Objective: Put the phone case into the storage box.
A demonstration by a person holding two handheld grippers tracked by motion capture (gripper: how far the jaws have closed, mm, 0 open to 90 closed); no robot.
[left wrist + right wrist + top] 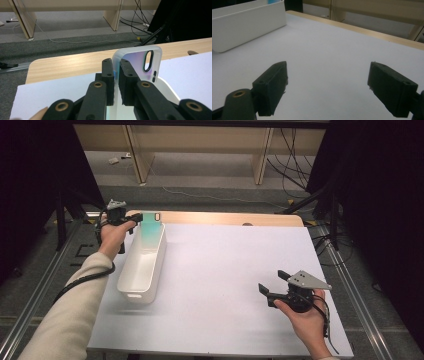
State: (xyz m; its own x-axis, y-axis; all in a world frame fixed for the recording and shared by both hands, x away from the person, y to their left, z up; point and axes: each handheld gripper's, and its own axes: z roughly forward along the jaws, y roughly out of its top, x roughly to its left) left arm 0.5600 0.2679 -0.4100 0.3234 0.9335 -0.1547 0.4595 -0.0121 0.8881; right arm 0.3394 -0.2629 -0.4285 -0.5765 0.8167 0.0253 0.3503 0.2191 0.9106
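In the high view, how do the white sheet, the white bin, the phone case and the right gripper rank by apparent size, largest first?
1. White sheet, by far.
2. White bin.
3. Right gripper and phone case: too alike to rank; the case sits farther from the camera, with its lower part inside the bin.

One white bin [141,265], one phone case [140,66], apparently translucent, two grippers, one table [225,270].

Wooden table [220,218], white sheet [225,285] over it, white bin [142,265] on sheet
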